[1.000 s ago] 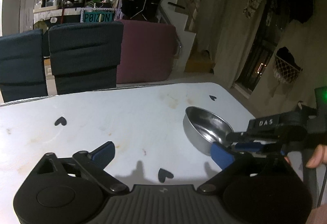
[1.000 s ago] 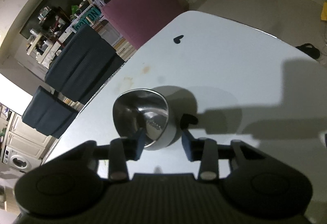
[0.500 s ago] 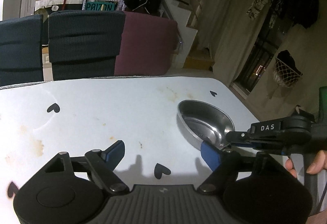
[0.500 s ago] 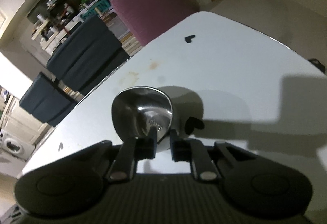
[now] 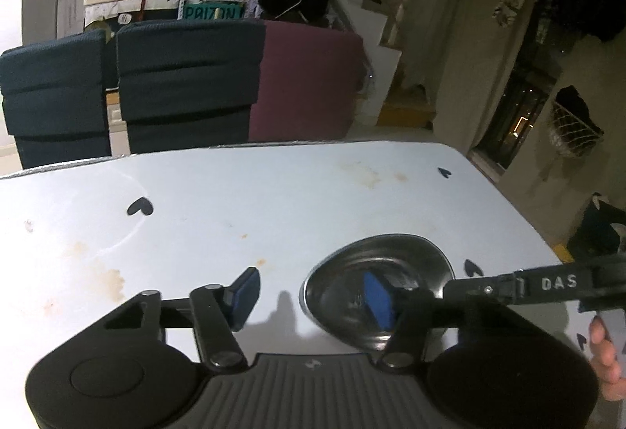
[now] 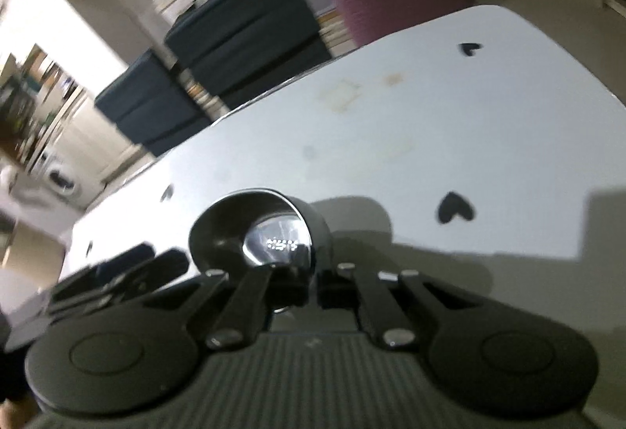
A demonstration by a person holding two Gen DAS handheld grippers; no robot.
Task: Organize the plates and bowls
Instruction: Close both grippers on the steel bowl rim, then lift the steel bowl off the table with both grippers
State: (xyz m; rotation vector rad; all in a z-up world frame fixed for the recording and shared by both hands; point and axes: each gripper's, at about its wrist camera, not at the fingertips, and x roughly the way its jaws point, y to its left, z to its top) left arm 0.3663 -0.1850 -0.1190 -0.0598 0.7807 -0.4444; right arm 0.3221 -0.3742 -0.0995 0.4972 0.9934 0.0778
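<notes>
Here the right gripper [image 6: 309, 292] is clamped on the near rim of the steel bowl [image 5: 375, 268], which sits near the table's [image 5: 274, 202] right edge. The left gripper [image 5: 313, 296] is closing, one pad inside the bowl. Lift level; thin rim may slip.

one steel bowl [image 5: 377, 272], two grippers, three chairs
</notes>
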